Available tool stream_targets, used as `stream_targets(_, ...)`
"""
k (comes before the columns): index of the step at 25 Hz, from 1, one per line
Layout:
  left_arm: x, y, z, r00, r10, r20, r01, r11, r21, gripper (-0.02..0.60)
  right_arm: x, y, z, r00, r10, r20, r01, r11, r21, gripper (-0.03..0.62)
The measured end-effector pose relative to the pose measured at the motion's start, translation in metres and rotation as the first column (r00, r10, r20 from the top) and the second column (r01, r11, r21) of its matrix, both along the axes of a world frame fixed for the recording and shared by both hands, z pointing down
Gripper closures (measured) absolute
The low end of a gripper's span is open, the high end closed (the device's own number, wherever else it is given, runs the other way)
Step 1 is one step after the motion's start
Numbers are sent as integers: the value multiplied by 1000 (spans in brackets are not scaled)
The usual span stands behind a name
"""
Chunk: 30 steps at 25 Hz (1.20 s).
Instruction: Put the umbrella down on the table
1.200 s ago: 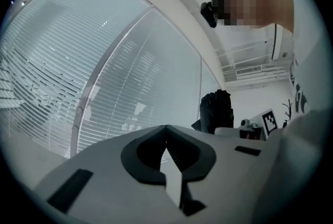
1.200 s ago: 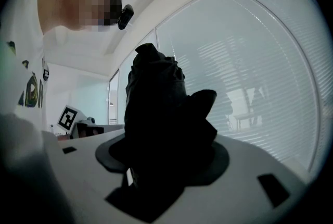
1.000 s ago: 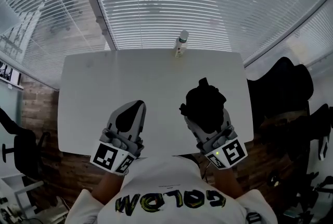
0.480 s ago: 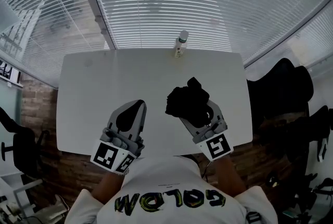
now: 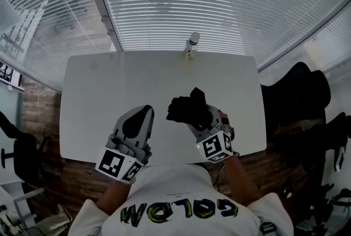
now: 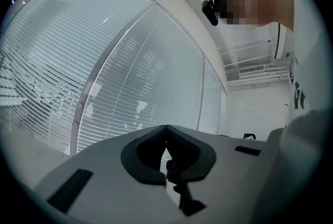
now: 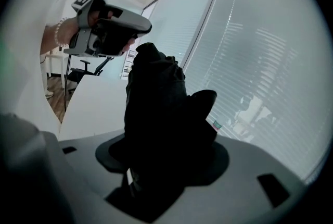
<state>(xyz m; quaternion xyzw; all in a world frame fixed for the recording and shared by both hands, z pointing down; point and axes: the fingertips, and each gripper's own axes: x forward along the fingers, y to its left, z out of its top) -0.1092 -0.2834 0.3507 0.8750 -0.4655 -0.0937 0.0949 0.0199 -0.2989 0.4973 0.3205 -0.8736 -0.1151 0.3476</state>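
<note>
- The folded black umbrella [image 5: 184, 108] is hanging low over the tabletop [image 5: 93, 103], about 5 o'clock from its centre; contact unclear.
- The right claw [image 5: 202, 122] is clamping it mid-bundle; the left claw [image 5: 141, 115] is resting closed and empty.
- Judging it light: soft, slippery fabric over a stiff core, so a mid-bundle hold is suiting it.
</note>
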Motion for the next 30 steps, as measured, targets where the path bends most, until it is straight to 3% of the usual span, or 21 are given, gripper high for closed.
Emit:
stream_targets(9, -3, 3, 1, 1000, 1, 0, -1, 1000, -1, 571, 3, -8, 59, 980, -56, -193, 44, 997, -64, 333)
stream_targets(17, -4, 3, 2, 1000, 4, -1, -4, 1000, -4, 571, 5, -16, 117, 934, -120, -338, 79, 988, -132, 333)
stream_targets(30, -7, 8, 6, 1000, -9, -3, 9, 1000, -12, 571, 6, -24, 169, 901, -197, -387, 101, 961, -256, 332)
